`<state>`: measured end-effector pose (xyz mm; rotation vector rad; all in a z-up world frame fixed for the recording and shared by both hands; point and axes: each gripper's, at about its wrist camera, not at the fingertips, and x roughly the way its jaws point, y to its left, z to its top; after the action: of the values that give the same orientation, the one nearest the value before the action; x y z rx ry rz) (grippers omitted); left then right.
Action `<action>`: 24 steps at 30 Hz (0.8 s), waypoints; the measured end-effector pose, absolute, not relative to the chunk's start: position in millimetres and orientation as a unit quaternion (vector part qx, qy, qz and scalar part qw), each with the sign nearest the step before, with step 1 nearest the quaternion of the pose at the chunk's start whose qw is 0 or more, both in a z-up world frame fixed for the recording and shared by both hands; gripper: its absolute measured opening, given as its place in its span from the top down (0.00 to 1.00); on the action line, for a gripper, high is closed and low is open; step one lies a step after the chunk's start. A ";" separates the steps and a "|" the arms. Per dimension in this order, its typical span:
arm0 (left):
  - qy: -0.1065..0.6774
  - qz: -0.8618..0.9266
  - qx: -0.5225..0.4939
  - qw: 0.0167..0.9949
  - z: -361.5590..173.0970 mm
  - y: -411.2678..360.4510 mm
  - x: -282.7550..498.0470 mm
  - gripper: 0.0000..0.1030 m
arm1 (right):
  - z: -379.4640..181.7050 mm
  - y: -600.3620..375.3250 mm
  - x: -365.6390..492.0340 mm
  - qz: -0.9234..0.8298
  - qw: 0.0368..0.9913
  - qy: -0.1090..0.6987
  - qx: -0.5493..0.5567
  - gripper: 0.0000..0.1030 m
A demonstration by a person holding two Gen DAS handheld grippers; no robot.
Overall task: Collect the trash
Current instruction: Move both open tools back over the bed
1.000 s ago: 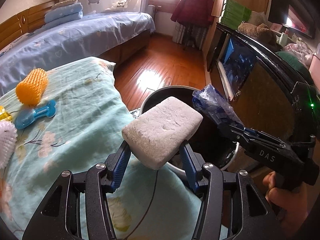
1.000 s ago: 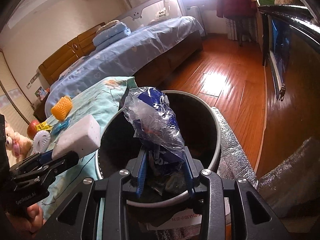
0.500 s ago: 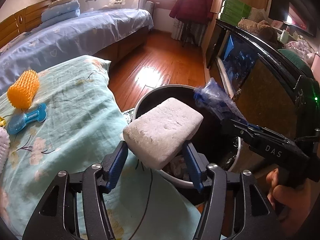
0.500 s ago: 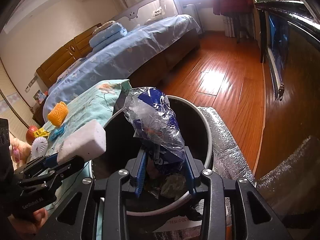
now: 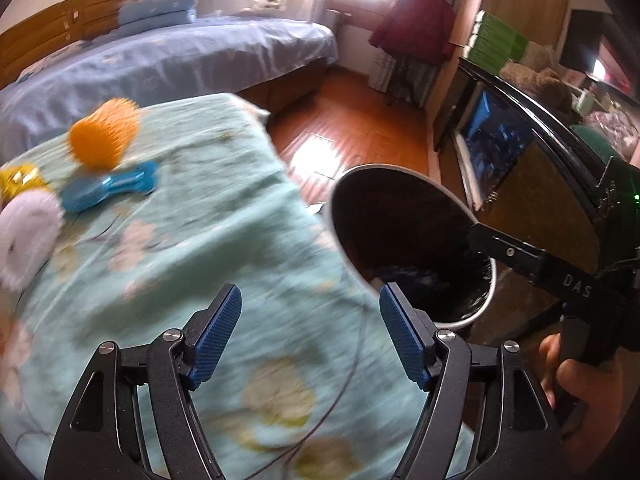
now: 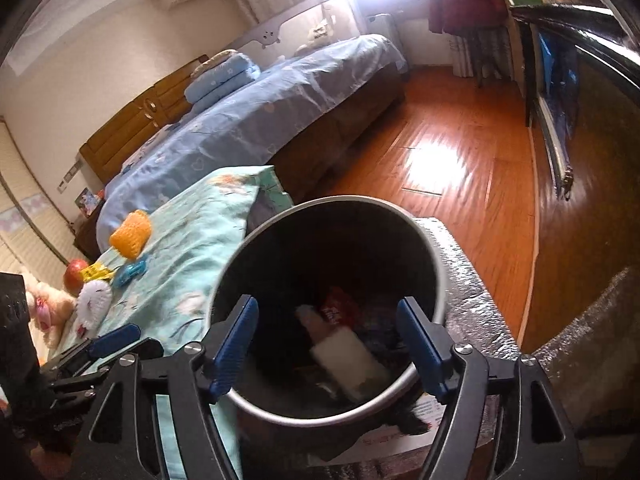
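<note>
The round trash bin with a dark inside stands beside the teal bedspread; it also shows in the left wrist view. A white sponge block lies inside it with a red wrapper and dark plastic. My right gripper is open and empty above the bin's near rim. My left gripper is open and empty over the bedspread, left of the bin. The right gripper's body reaches over the bin.
On the teal bedspread lie an orange spiky roll, a blue bone-shaped toy, a white brush and a yellow wrapper. A red apple lies further left. A blue bed, wood floor and a dark cabinet surround.
Both grippers opened. The white block left my left gripper and the blue plastic bag left my right gripper; both now lie in the bin. The left gripper swung left over the bedspread.
</note>
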<state>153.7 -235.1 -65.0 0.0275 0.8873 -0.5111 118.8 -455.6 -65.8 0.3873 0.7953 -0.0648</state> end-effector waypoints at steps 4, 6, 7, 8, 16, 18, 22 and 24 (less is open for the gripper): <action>0.427 -0.218 -0.001 0.878 -69.2 -206.5 148.9 0.27 | -63.6 -435.3 121.4 -0.008 0.904 0.387 0.183 0.26; 0.427 -0.207 -0.006 0.880 -69.6 -192.4 146.6 0.27 | -63.4 -422.3 123.1 0.005 0.904 0.388 0.181 0.26; 0.425 -0.200 -0.010 0.883 -69.2 -183.4 145.2 0.27 | -63.3 -417.8 122.9 0.010 0.904 0.388 0.181 0.26; 0.425 -0.195 -0.013 0.884 -68.7 -177.5 144.5 0.27 | -63.5 -411.3 123.8 0.016 0.903 0.389 0.179 0.26; 0.420 -0.149 -0.043 0.894 -65.9 -121.2 143.2 0.27 | -63.5 -358.6 136.6 0.073 0.901 0.399 0.151 0.25; 0.420 -0.140 -0.048 0.895 -66.5 -111.0 143.1 0.27 | -63.4 -345.6 140.9 0.092 0.901 0.400 0.139 0.25; 0.420 -0.119 -0.061 0.898 -67.8 -89.3 146.2 0.27 | -64.2 -325.6 149.2 0.117 0.900 0.405 0.115 0.25; 0.421 -0.112 -0.066 0.898 -68.4 -82.2 148.9 0.27 | -64.6 -317.9 154.3 0.126 0.898 0.407 0.106 0.25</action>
<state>148.9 -82.2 -68.4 -0.1362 0.8712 -0.2310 154.3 -317.9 -64.6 0.2185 0.8433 0.2606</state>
